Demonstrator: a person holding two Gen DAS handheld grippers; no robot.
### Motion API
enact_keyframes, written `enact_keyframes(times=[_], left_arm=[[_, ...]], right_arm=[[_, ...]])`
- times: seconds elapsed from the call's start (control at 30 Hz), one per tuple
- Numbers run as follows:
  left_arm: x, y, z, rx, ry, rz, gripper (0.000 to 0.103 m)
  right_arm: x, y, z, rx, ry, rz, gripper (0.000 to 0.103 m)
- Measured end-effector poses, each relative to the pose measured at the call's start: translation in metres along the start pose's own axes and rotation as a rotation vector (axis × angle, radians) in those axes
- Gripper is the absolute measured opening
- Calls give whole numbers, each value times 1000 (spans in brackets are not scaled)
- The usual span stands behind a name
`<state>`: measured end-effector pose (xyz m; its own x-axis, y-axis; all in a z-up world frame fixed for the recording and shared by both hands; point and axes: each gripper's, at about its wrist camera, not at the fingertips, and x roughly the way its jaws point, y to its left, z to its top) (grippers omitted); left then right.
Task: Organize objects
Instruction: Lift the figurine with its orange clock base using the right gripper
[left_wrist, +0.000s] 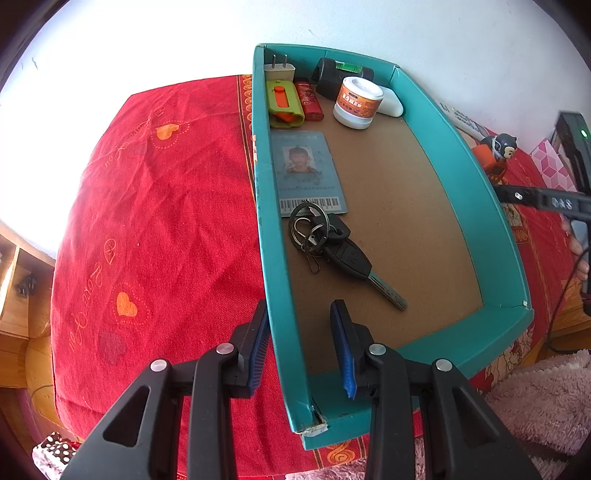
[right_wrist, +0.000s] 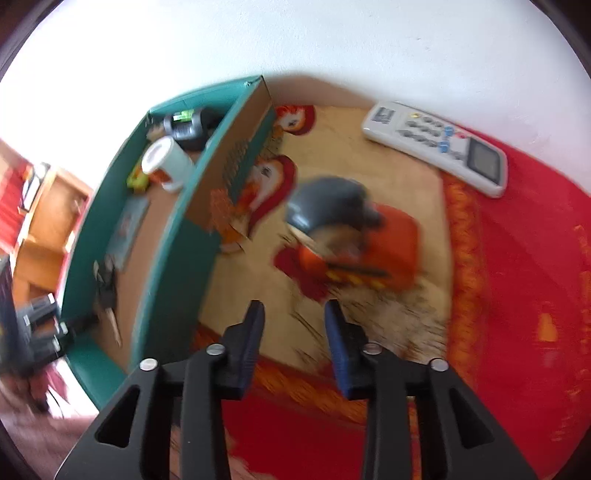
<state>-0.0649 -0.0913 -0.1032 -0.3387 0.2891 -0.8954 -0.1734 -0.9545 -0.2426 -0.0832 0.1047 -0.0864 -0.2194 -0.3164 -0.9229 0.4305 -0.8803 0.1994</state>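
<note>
Your right gripper (right_wrist: 293, 308), jaws apart and empty, sits just below the toy (right_wrist: 354, 240) at frame centre, its long axis running left to right, while your left gripper (left_wrist: 301, 319) clamps the teal tray (left_wrist: 476, 206) wall.

Teal tray (left_wrist: 461, 177) with brown floor. Red cloth (left_wrist: 155, 221) bearing orange hearts at nine o'clock. Green-and-orange cutter (left_wrist: 283, 101), red lighter (left_wrist: 309, 99), white orange-labelled jar (left_wrist: 356, 102). White remote (right_wrist: 436, 146) at one o'clock.
</note>
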Motion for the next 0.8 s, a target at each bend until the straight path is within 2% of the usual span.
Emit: enact_keyframes(times=[0.13, 0.23, 0.4, 0.63, 0.77, 0.8], left_arm=[[0, 0, 0, 0, 1, 0, 31], [0, 0, -1, 3, 2, 0, 31], [-4, 3, -3, 6, 7, 2, 31], [-4, 2, -1, 2, 3, 4, 31], [-4, 2, -1, 3, 3, 4, 31], [-4, 2, -2, 3, 3, 4, 31]], right_arm=[[-16, -23, -9, -51, -8, -131, 40], [-16, -33, -3, -67, -25, -206, 40], [-5, -26, 9, -131, -32, -166, 40], [-3, 9, 7, -211, -8, -72, 41], [-15, 12, 8, -223, -44, -103, 42], [-18, 11, 10, -230, -53, -124, 49]])
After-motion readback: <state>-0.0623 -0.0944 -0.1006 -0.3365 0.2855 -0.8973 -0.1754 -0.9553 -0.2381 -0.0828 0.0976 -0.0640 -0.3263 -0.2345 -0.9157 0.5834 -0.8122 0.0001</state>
